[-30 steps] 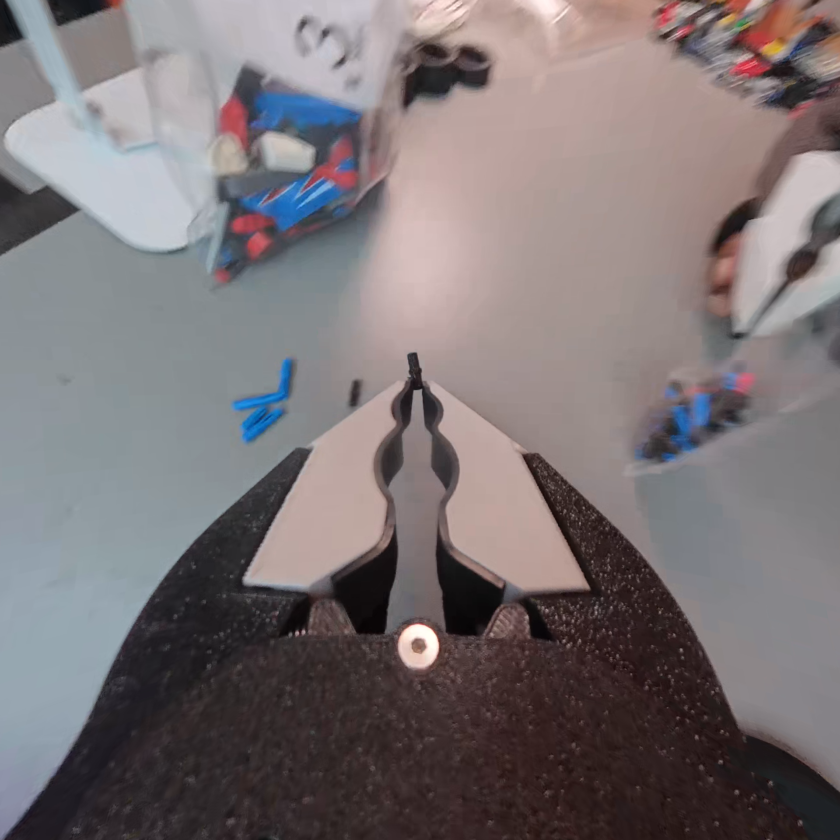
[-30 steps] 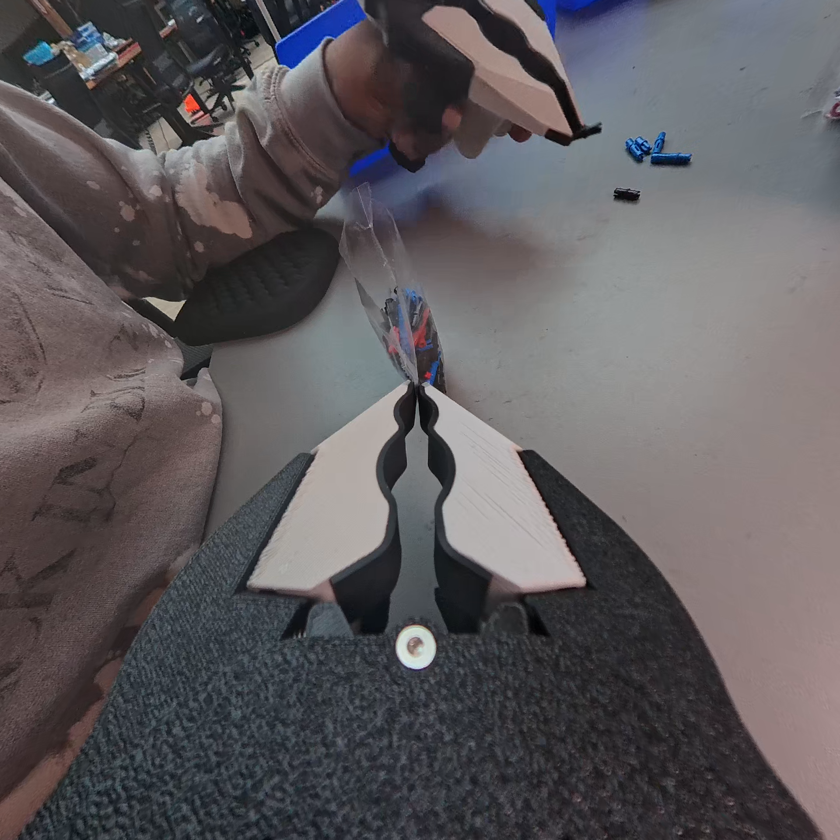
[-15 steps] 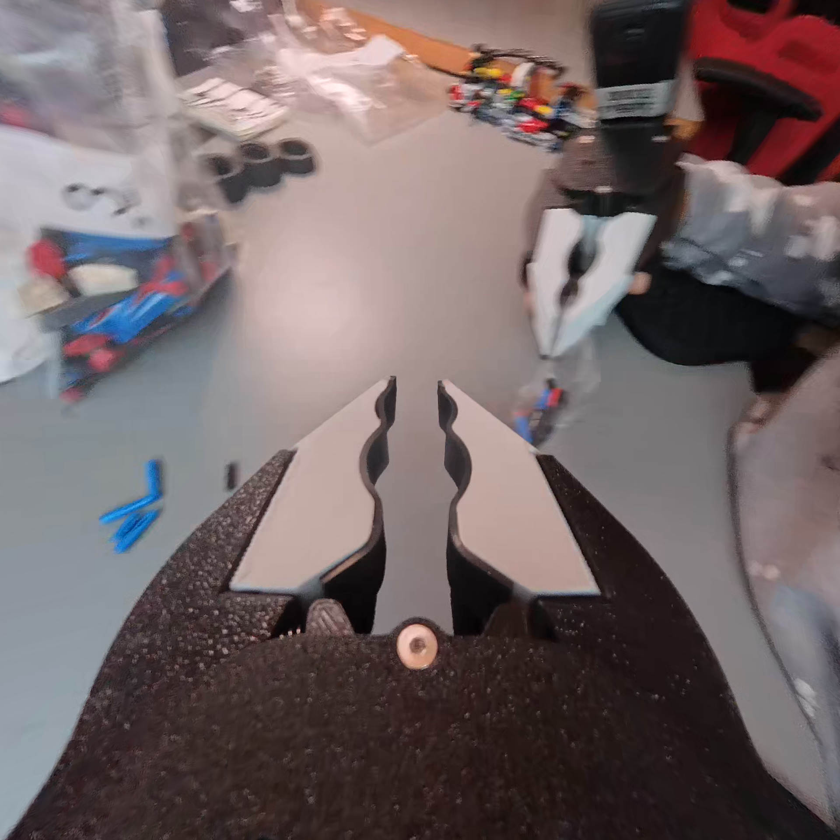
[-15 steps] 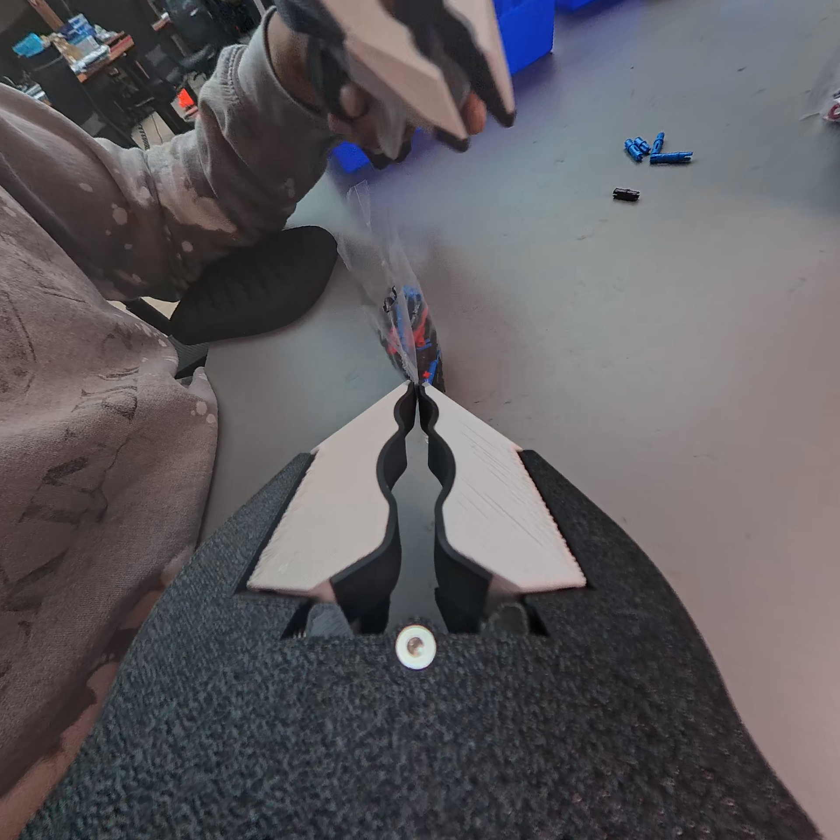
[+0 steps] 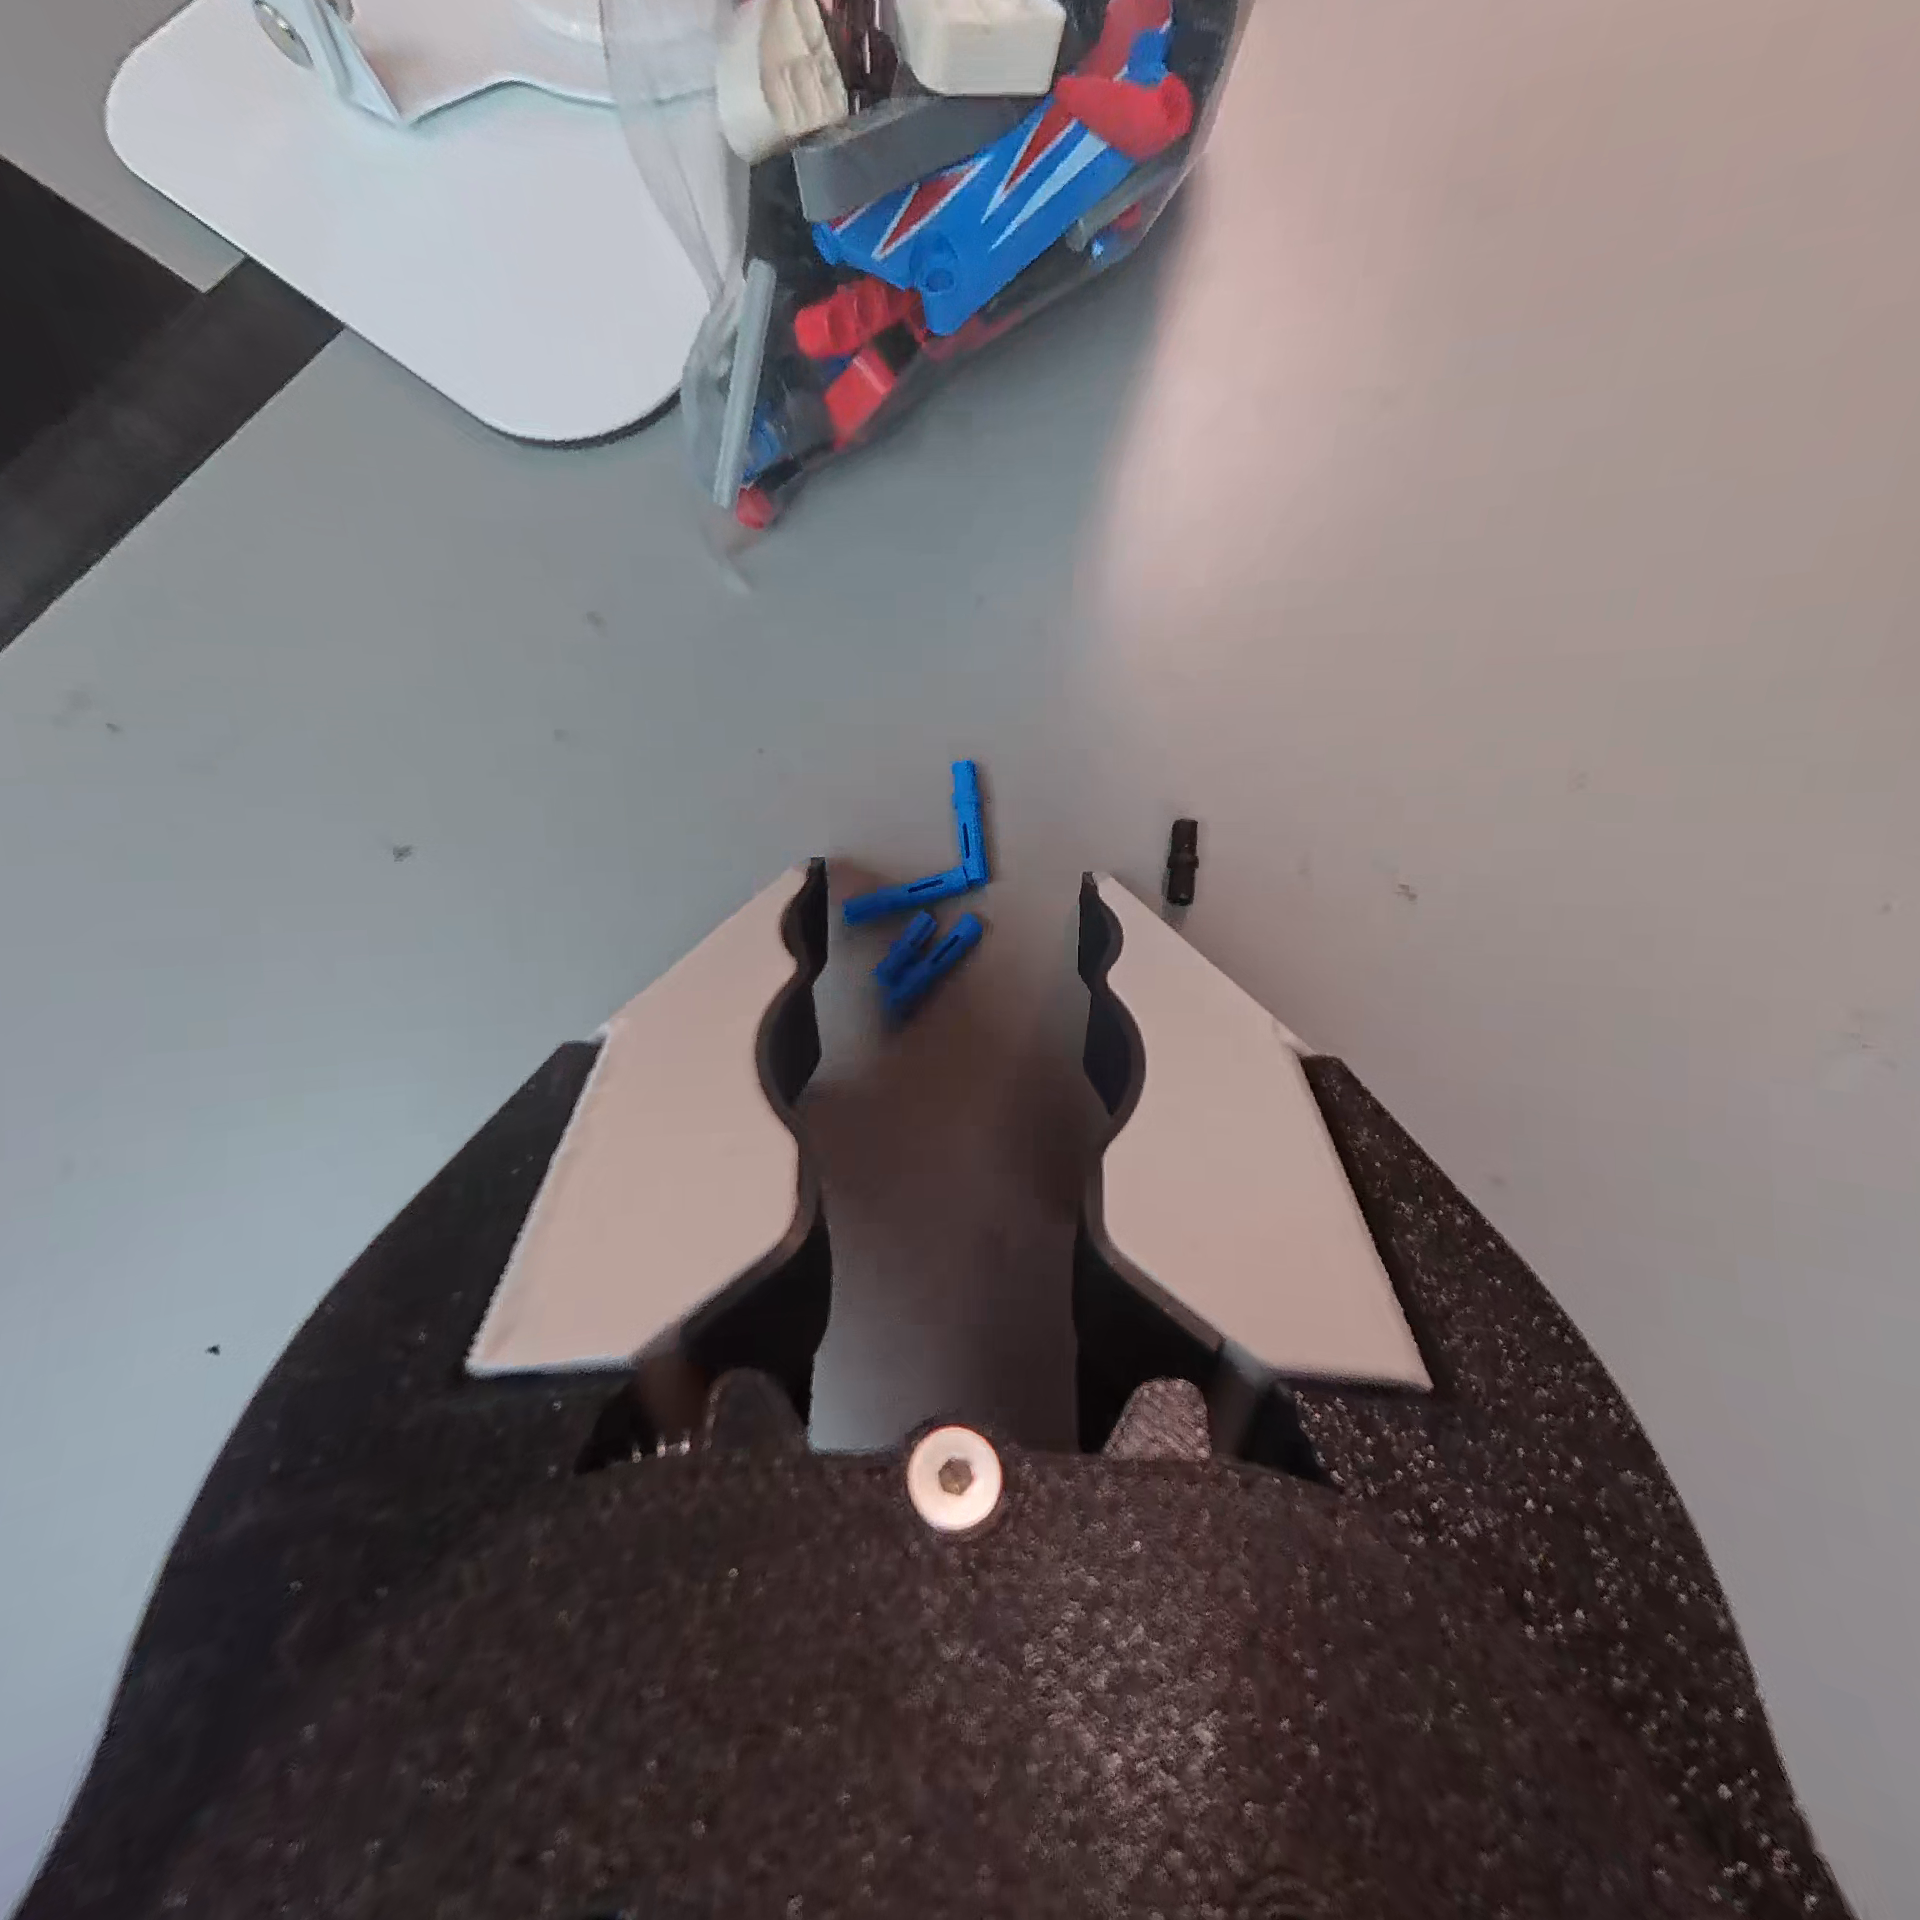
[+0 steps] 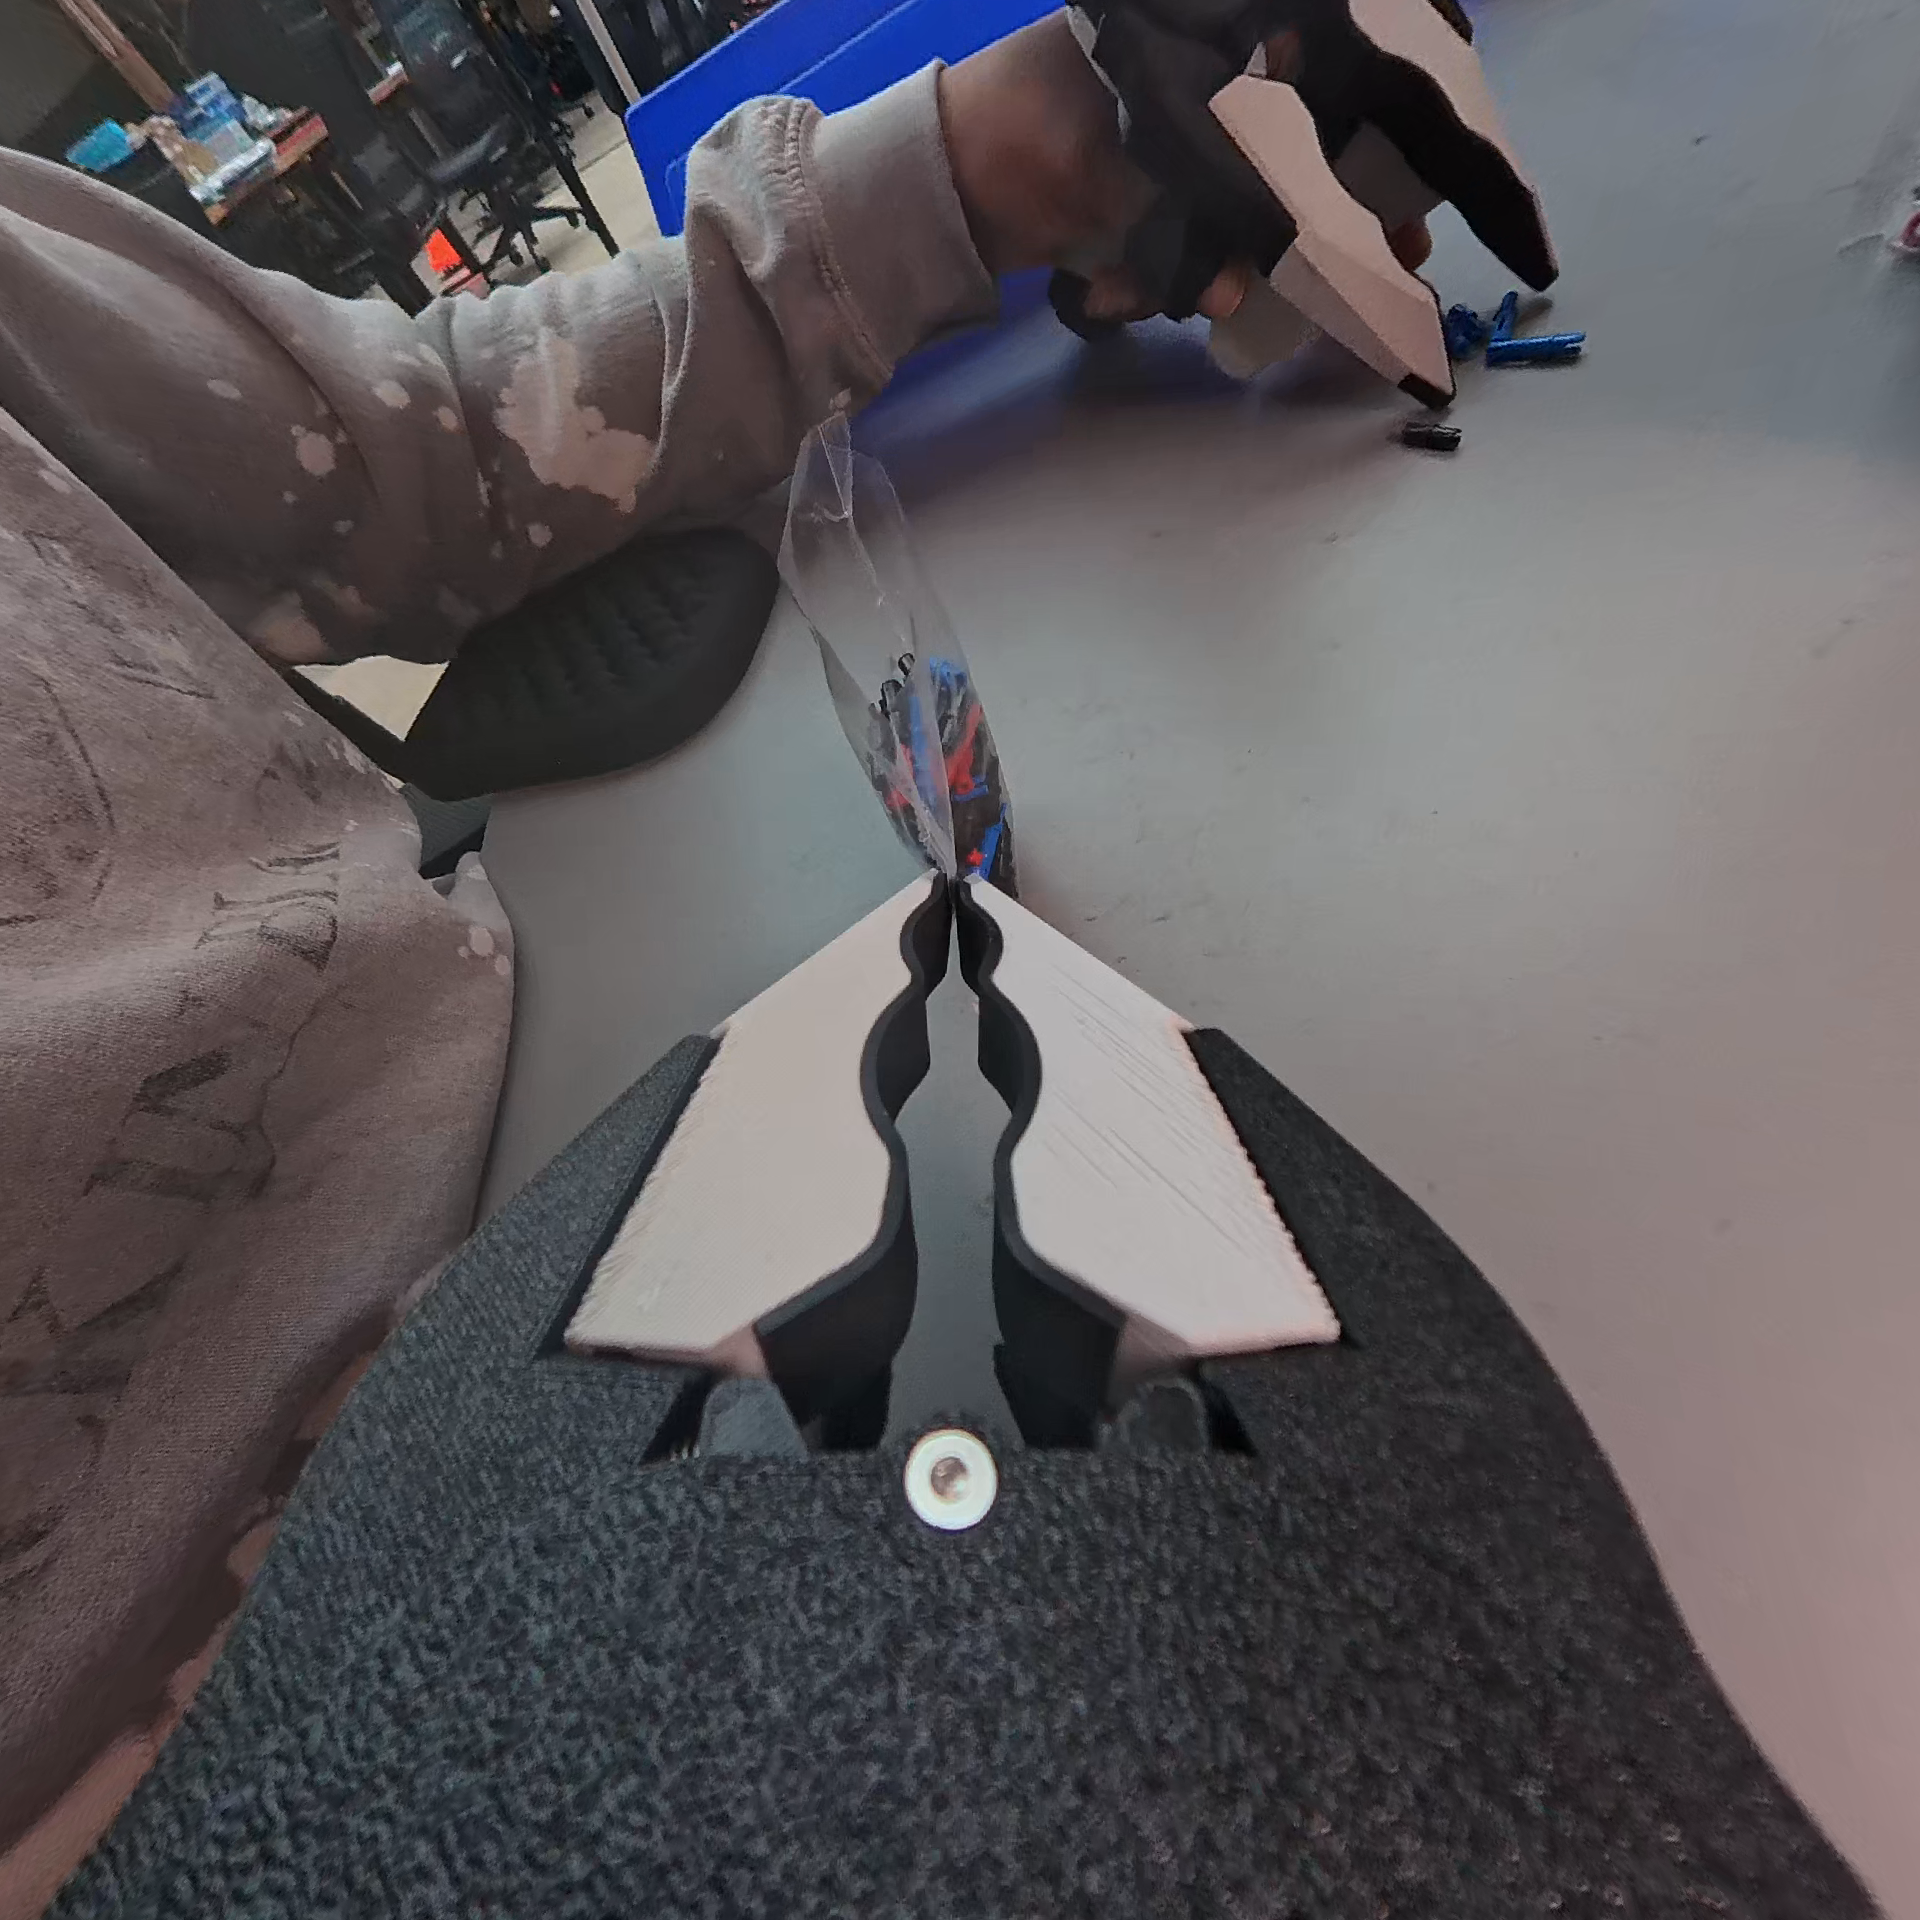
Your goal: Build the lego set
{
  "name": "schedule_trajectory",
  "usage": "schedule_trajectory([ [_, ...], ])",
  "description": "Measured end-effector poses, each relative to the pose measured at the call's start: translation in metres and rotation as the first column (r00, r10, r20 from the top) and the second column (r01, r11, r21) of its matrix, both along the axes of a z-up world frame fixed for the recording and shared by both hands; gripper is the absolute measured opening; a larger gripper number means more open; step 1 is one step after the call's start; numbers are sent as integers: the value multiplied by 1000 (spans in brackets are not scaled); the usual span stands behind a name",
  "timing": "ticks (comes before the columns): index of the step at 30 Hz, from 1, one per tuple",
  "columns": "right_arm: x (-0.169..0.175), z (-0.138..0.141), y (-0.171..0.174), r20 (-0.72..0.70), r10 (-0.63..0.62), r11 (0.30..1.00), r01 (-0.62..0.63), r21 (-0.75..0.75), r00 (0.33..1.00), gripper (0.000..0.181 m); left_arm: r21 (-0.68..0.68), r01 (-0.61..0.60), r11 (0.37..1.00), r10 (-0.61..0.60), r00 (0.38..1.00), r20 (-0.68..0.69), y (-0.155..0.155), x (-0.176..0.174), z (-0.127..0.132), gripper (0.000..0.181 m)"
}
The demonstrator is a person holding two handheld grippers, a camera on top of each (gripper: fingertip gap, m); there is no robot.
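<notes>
Left gripper (image 5: pixel 951 883) spread above 4 light, slippery blue plastic pins (image 5: pixel 920 914) at frame centre, best pinched sideways; right gripper (image 6: pixel 954 881) pinching limp clear bag (image 6: pixel 914 717).

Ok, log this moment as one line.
left gripper: open above blue pins | right gripper: shut on small parts bag | black pin: loose on table

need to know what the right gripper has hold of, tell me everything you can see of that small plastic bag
The small plastic bag is clear, thin, crinkled film, holding a loose clump of tiny blue, red and black pieces in the part nearest the fingertips. The right gripper pinches it at that end, jaws closed on the film. Beyond the pieces the bag narrows to an empty, twisted end. It is seen against the grey table, but contact cannot be told. Nothing else touches it.
</notes>
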State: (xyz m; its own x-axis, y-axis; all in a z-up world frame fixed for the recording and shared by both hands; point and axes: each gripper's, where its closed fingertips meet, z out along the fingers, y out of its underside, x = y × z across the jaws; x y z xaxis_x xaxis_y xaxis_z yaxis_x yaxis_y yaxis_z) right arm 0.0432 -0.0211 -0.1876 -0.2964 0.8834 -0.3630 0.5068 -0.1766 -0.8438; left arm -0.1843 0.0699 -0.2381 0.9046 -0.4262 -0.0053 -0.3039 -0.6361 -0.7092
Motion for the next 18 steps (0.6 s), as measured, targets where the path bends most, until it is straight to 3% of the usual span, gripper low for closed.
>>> schedule_trajectory([
  [5,1,0,1,2,-4,1000,4,-12,1000,0,-54,50,997,-46,997,62,-12,-3,-1,41],
  [18,2,1,-1,2,9,1000,-9,-21,1000,0,-70,76,995,-78,997,-24,-30,3,-1,16],
])
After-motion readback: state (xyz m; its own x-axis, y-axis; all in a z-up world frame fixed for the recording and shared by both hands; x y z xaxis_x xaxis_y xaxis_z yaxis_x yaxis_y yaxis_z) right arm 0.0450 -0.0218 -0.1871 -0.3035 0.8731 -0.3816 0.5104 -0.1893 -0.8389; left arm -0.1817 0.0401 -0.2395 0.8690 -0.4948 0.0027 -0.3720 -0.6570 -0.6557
